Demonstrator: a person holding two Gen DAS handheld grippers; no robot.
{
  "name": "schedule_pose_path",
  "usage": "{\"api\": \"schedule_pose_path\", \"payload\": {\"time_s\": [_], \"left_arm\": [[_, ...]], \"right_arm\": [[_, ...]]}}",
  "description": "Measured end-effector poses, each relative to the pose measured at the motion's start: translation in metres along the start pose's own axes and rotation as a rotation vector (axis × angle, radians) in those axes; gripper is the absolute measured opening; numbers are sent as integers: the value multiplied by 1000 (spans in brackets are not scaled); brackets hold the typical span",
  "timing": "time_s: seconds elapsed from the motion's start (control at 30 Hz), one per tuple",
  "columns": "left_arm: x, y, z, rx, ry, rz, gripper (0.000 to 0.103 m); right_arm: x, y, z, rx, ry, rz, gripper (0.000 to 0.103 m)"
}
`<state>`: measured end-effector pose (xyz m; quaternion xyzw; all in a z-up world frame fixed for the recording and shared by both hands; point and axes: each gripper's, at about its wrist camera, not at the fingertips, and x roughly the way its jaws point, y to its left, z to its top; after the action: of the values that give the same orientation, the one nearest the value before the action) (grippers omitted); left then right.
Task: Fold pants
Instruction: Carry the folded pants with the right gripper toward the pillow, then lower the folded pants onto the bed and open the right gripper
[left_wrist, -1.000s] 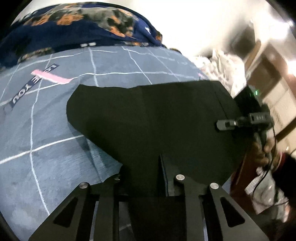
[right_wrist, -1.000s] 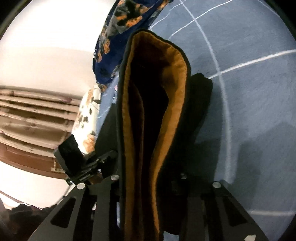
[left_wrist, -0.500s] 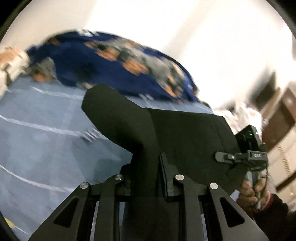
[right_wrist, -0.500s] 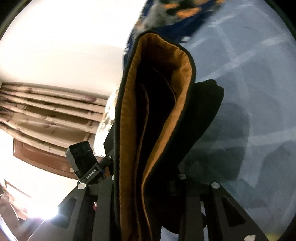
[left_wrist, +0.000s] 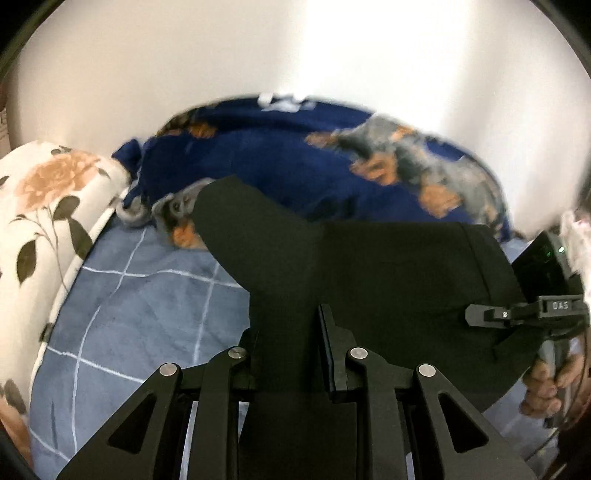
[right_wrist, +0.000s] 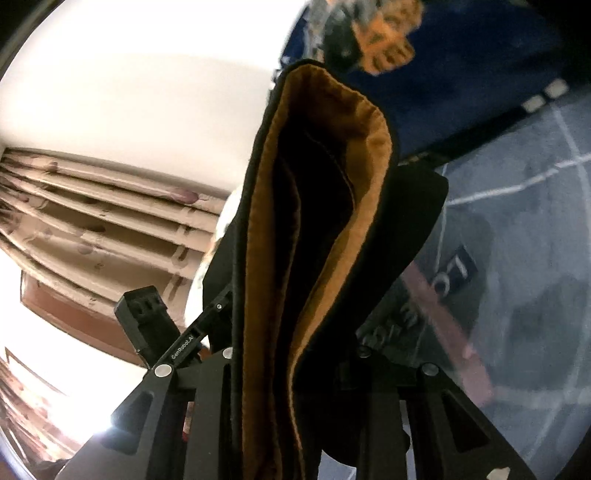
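I have the black pants with the tan-brown lining (left_wrist: 388, 280) clamped in both tools: my left gripper (left_wrist: 291, 354) is pinched shut on a fold of the black cloth, and my right gripper (right_wrist: 295, 369) is closed over the bunched edge where the brown lining shows (I take it for the waistband end, though I can't be sure). The pants hang stretched between the two, lifted off the blue quilted bedspread with white grid lines (left_wrist: 147, 295), which lies below and to the left of them.

As I read it, the step in hand is carrying the held edge across to lay one half over the other. To do it well I should keep both pinches firm and level with each other, hold the cloth taut so no crease forms between the grippers, and lower both ends together so the edges meet squarely on the bedspread. The loose flap rising at the left of the pants could fold under if I drop too fast.

Beyond the pants lies a dark-blue blanket with orange and grey animal print (left_wrist: 332, 166), bunched against a plain white wall (left_wrist: 295, 55). Left of the pants sits a white pillow printed with peach roses (left_wrist: 48, 206). My hand (left_wrist: 550, 384) shows at the pants' right.
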<state>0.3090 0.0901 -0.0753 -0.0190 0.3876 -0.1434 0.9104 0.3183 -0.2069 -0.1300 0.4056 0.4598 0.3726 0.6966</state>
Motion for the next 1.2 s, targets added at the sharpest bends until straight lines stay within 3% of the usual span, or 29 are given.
{"api": "schedule_pose_path", "payload": {"time_s": [0.1, 0.2, 0.4, 0.57, 0.67, 0.73, 0.87, 1.07, 1.2], "left_arm": [[29, 10, -12, -3, 49, 28, 22], [37, 19, -24, -22, 40, 24, 25], [43, 27, -33, -65, 38, 65, 44], [43, 30, -35, -76, 28, 102, 54], [40, 29, -36, -62, 21, 125, 55], [36, 27, -35, -54, 20, 151, 55], [17, 20, -35, -35, -19, 208, 60], [-37, -8, -33, 28, -148, 354, 88], [-91, -26, -32, 22, -286, 331, 100]], "right_arm": [[20, -27, 1, 40, 14, -56, 24], [18, -44, -2, 68, -1, -73, 24], [17, -38, -7, 4, -4, -144, 22], [25, -29, -8, -39, -33, -185, 22], [22, -23, -14, -55, -56, -212, 26], [21, -15, -19, -72, -88, -257, 35], [13, 6, -27, -111, -183, -330, 59], [-3, 42, -54, -168, -228, -385, 64], [-11, 64, -71, -198, -228, -383, 67]]}}
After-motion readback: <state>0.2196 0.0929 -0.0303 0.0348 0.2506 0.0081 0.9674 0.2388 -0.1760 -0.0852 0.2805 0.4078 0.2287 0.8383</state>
